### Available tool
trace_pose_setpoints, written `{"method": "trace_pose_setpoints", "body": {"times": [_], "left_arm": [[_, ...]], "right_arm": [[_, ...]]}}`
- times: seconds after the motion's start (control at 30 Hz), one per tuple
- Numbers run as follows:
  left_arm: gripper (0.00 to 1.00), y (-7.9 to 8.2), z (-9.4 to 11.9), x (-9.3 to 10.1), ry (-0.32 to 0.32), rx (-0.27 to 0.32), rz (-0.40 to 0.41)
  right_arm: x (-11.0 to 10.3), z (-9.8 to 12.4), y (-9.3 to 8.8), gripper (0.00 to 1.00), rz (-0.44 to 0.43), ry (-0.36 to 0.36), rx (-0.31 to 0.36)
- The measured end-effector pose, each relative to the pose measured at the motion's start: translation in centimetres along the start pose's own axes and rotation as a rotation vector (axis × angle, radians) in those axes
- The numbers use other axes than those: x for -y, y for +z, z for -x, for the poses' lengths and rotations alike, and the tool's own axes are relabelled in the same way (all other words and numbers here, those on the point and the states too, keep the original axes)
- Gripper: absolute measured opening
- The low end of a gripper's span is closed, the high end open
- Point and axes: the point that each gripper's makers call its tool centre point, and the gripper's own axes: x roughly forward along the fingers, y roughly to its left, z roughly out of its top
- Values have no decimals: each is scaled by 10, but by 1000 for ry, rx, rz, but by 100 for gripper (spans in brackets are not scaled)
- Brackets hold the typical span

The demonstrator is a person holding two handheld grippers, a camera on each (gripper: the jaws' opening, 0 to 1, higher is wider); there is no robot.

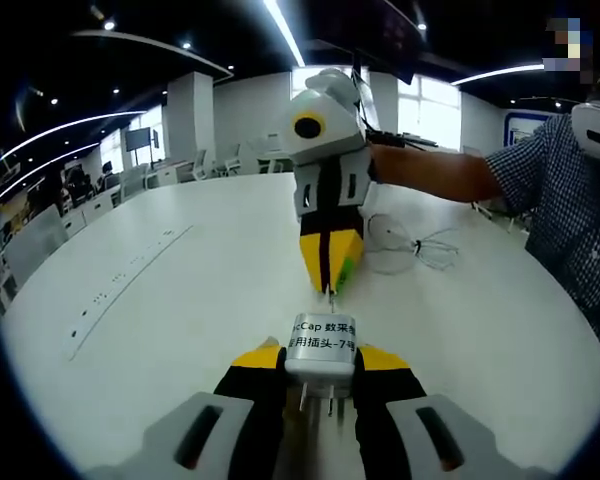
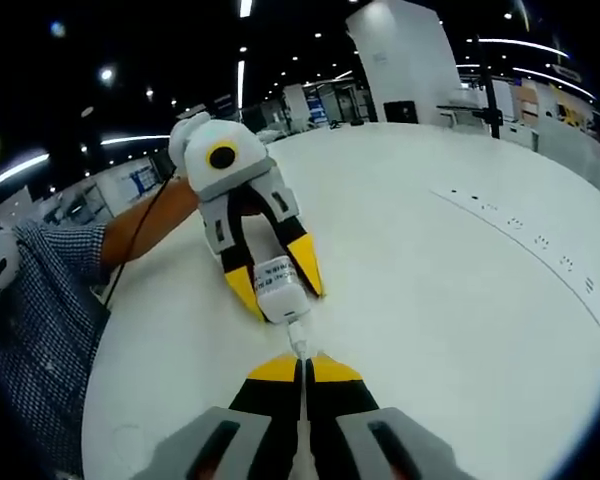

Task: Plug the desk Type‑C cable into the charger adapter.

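My left gripper (image 1: pixel 320 360) is shut on the white charger adapter (image 1: pixel 321 352), whose prongs point back toward the camera and whose label faces up. My right gripper (image 1: pixel 330 285) comes down from above with its yellow tips shut on the Type-C plug (image 1: pixel 332 294). The plug's tip meets the adapter's far end. In the right gripper view, my right gripper (image 2: pixel 302 364) pinches the white plug (image 2: pixel 298 338) against the adapter (image 2: pixel 278 285), held by the left gripper (image 2: pixel 280 295). How deep the plug sits I cannot tell. The cable's loose coil (image 1: pixel 415 250) lies on the table.
The large white table (image 1: pixel 160 300) carries a row of recessed sockets (image 1: pixel 105 300) along one side, also seen on the table (image 2: pixel 430 300) as sockets (image 2: pixel 540 245). A person in a checked shirt (image 1: pixel 570 200) stands at the table's edge.
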Motion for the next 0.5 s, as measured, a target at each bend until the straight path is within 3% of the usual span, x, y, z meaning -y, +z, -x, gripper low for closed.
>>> {"method": "trace_pose_setpoints", "body": {"times": [0.5], "left_arm": [[26, 1, -1, -2, -3, 18, 5]], "right_arm": [[0, -1, 1, 4, -22, 24, 11]]}}
